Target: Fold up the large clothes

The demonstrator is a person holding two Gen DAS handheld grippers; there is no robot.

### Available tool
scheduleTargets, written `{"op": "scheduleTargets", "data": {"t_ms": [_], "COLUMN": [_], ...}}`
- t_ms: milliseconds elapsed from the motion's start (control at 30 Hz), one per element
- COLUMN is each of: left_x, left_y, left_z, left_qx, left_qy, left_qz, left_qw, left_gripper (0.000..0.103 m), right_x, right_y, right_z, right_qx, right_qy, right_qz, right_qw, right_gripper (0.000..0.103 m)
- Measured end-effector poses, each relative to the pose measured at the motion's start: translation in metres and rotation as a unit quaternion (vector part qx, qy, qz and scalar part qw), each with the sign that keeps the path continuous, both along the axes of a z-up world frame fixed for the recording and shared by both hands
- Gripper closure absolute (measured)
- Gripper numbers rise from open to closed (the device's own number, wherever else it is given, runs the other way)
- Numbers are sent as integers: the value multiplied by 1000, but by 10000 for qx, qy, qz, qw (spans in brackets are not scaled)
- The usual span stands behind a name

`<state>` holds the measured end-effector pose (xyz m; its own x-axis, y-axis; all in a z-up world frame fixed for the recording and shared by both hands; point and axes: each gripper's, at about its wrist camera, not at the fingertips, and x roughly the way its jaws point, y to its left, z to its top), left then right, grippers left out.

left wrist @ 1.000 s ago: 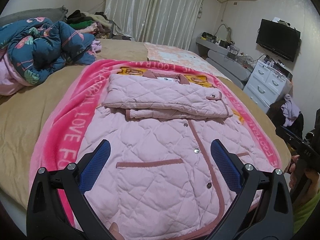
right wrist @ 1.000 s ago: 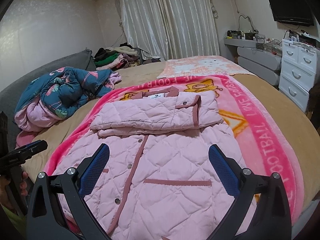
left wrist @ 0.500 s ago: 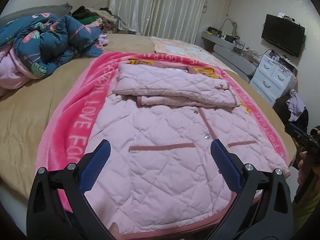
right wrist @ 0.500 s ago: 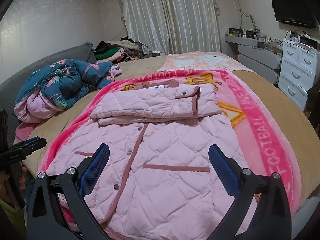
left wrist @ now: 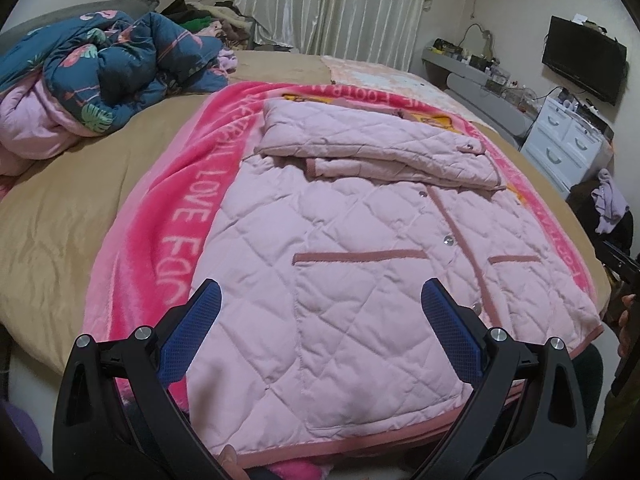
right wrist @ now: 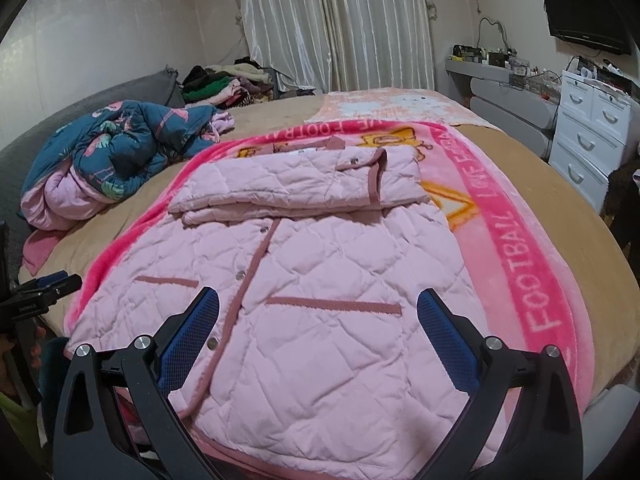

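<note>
A pink quilted jacket (left wrist: 340, 264) (right wrist: 320, 300) lies front-up on a bright pink blanket (left wrist: 176, 216) (right wrist: 532, 256). Its sleeves are folded across the chest into a band (left wrist: 372, 144) (right wrist: 296, 188). My left gripper (left wrist: 320, 308) hangs open above the hem's left half, nothing between its blue pads (left wrist: 188, 340). My right gripper (right wrist: 318, 312) is open too, above the hem's right half near the snap placket (right wrist: 240, 276). Each gripper shows at the edge of the other's view, the right gripper (left wrist: 618, 260) and the left gripper (right wrist: 44, 288).
A rumpled teal flamingo duvet (left wrist: 100, 68) (right wrist: 120, 148) sits at the far left of the tan bed (left wrist: 60, 216). Clothes are piled by the curtains (right wrist: 224, 84). White drawers (right wrist: 588, 136) and a wall TV (left wrist: 582, 64) stand right. A fingertip (left wrist: 230, 458) shows at the bottom edge.
Both grippers have drawn back toward the jacket's hem, so the whole hem and bed edge now show. The jacket has not moved; both stayed open.
</note>
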<state>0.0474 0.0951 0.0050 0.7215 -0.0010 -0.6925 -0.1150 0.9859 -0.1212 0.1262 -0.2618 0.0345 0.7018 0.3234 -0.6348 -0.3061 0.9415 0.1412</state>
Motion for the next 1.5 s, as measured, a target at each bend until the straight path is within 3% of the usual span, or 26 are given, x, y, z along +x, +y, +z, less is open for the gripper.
{"op": "scheduleTargets", "data": {"t_ms": [367,700,967,1400,1433,1467,1500], "left_x": [-1,-8,-14,-5,-7,-8,-9], "left_y": [20,59,71,53,55,57,58], "left_z": [-26,-49,-72,-84,-83,-82,-82], "left_qx": [94,-320,-713,-354,-397,-461,-515], "left_qy": [403,817,1208,1374,1371,1367,1367], "left_qz": [190,415,276,149,126,102,82], "left_qw": [9990,9953,9897,9898,9897,9895,9892], "left_gripper": [9,9,9,9,9,9,9], "right_x": [-1,3,-3,-11,-12,-12,-14], "right_y": [-34,-77,-100,-108,-109,-108,-108], "right_z": [-26,-70,-89,-109,-109,-108,-108], "right_qx": [-201,-246,-149,372,475,579,794], "right_qy": [392,1137,1509,2220,2256,2266,2297], "right_qz": [-358,-564,-569,-107,-29,55,200], "right_qw": [9984,9916,9868,9743,9730,9722,9698], "right_gripper": [4,4,4,5,8,28,39]}}
